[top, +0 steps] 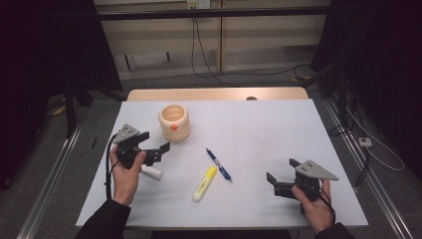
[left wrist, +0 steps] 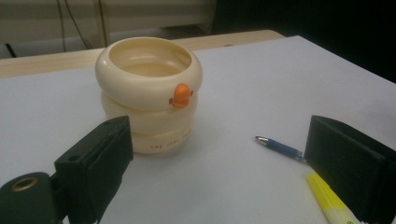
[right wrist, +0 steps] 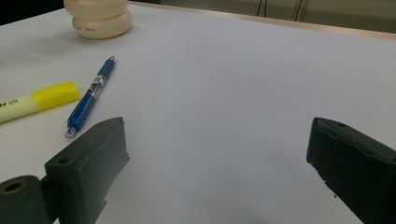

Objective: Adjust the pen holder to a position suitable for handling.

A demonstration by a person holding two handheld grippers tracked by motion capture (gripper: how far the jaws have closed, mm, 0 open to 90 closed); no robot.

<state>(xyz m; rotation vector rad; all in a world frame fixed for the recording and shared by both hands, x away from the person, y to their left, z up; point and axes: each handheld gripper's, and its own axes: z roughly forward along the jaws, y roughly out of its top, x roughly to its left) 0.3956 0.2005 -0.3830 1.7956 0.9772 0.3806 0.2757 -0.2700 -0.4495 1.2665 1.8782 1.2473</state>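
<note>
A cream duck-shaped cup (top: 174,122) with an orange beak stands upright at the table's back left; it is empty inside in the left gripper view (left wrist: 149,93). A blue pen (top: 218,164) and a yellow highlighter (top: 204,183) lie mid-table, also seen as pen (left wrist: 280,148) (right wrist: 90,96) and highlighter (left wrist: 332,200) (right wrist: 35,101). My left gripper (top: 155,143) is open, just in front and to the left of the cup, nothing between its jaws. My right gripper (top: 282,171) is open at the front right, to the right of the pen, over bare table.
A white cylindrical object (top: 152,173) lies beside the left hand. The white table top (top: 259,129) has a wooden strip along its far edge (top: 214,94). Cables and rails run on the floor around the table.
</note>
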